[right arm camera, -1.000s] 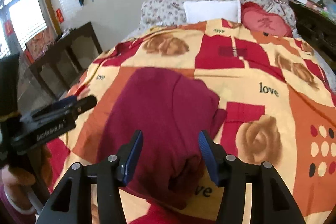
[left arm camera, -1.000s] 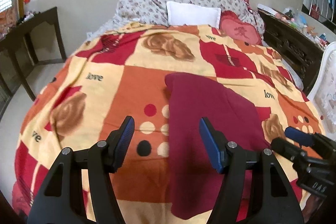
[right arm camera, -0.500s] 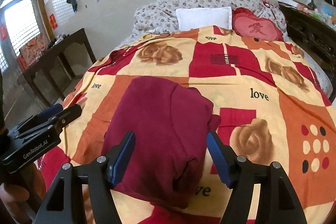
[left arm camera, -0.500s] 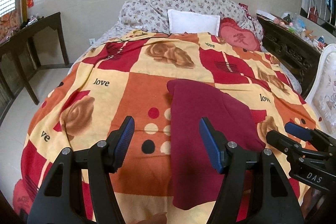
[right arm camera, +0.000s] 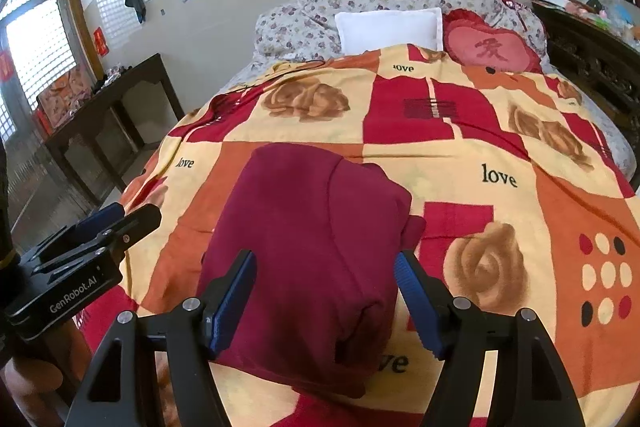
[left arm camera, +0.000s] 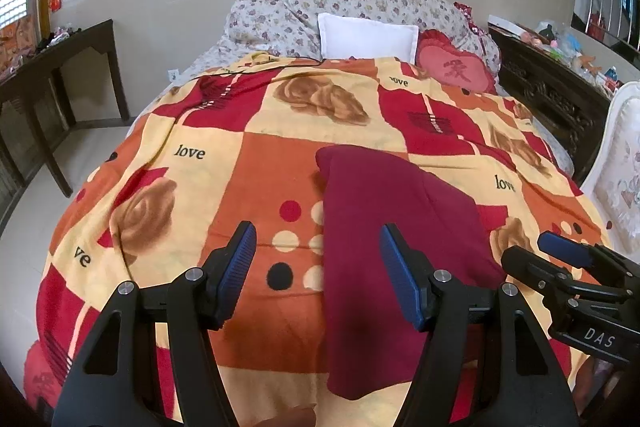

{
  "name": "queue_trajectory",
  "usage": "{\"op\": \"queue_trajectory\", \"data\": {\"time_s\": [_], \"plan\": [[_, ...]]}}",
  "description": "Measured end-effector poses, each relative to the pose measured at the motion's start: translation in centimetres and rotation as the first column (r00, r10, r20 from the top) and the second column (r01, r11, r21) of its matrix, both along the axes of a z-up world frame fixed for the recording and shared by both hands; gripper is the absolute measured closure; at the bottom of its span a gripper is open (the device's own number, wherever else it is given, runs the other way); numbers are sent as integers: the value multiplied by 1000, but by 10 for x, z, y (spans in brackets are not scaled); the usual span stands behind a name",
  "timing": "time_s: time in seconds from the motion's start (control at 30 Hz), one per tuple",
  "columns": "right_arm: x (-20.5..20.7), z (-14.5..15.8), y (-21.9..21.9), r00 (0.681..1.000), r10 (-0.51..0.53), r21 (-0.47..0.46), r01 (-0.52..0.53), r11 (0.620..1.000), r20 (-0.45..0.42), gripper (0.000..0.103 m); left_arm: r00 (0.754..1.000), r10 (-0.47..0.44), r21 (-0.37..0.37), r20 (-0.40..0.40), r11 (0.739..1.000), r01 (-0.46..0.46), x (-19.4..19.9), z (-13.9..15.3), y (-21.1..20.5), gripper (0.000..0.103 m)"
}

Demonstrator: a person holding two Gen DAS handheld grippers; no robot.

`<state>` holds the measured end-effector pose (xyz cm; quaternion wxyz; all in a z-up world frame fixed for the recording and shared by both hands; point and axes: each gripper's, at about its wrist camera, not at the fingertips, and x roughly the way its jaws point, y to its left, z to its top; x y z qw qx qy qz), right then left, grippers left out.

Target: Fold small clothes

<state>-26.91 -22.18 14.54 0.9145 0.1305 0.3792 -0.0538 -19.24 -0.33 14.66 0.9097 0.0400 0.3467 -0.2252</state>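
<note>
The right gripper (right arm camera: 325, 294) hangs at the bottom of its view, jaws spread and just widened, gripping nothing; the folded maroon garment (right arm camera: 316, 247) lies beneath them in the lower centre, on the patterned blanket (right arm camera: 500, 155). The left gripper (left arm camera: 316, 269) also stands spread and empty at the bottom of its frame, above the garment's left edge. Whether either pad brushes the cloth is hard to judge.
</note>
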Motion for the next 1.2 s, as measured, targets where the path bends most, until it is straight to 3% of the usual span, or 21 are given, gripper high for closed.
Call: {"op": "queue_trajectory", "data": {"time_s": [1.2], "plan": [[10,-27,-2,998,20,41,-17,999,-67,33,1000,-18,39,-5,999,18,8,-18,-10,39]]}}
